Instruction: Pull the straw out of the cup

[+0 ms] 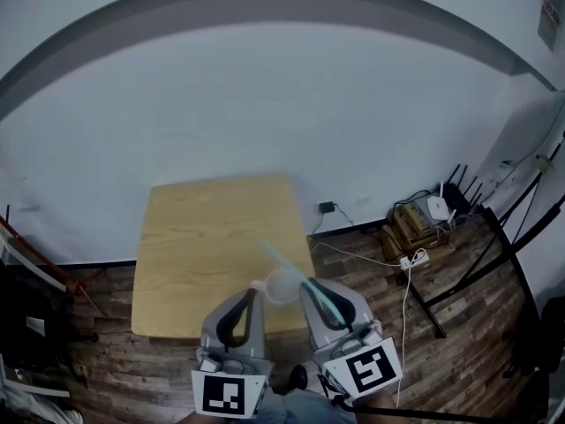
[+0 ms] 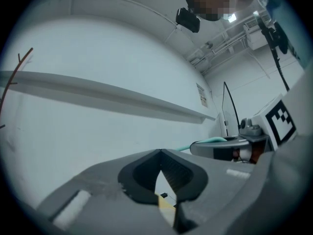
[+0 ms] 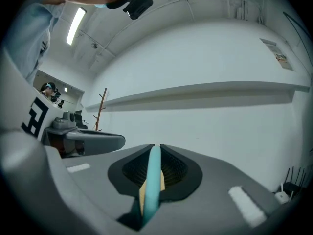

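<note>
clearly the right tongs [image 3: 155, 150] pinch the slim teal plastic straw [image 3: 152, 180], which runs forward from their tips, past the white round cup [image 1: 281, 287] that sits between both tongs. the left tongs [image 2: 160, 153] are pressed together, tips beside the cup's rim. a sideways tug could tip the light cup if the straw drags on its wall, or the smooth straw might slip through the pads. under the tongs is a pale wooden tabletop [image 1: 203, 237], ahead a plain white wall [image 1: 265, 104], to their right a dark plank floor [image 1: 371, 272].
</note>
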